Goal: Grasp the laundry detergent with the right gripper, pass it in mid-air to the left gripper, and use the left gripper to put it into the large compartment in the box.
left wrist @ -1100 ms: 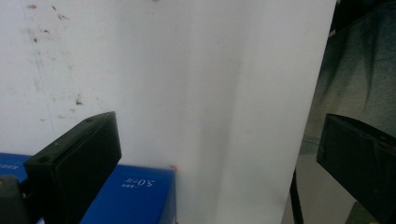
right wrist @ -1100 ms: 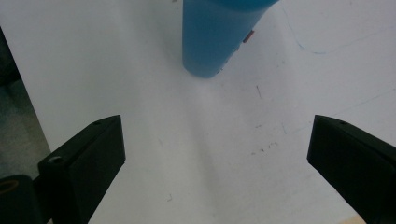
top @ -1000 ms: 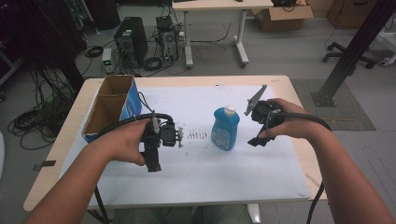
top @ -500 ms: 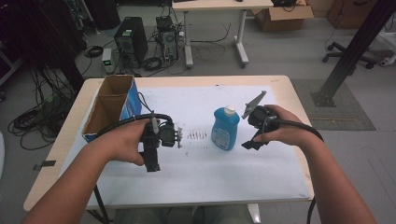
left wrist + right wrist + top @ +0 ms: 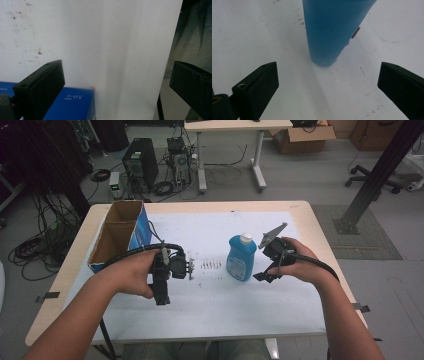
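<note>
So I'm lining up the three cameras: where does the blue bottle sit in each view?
High view: blue bottle stands upright right of centre on the white sheet.
Left gripper view: not in it.
Right gripper view: its lower body at top centre, ahead of the open jaws.
Shared landmark: the white sheet.

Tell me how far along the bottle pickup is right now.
Early. Nothing looks done: the blue bottle stands upright on the white mat, untouched. In hand: the right gripper sits beside it, jaws open. Left: close on it and lift. The left gripper idles, open.
</note>
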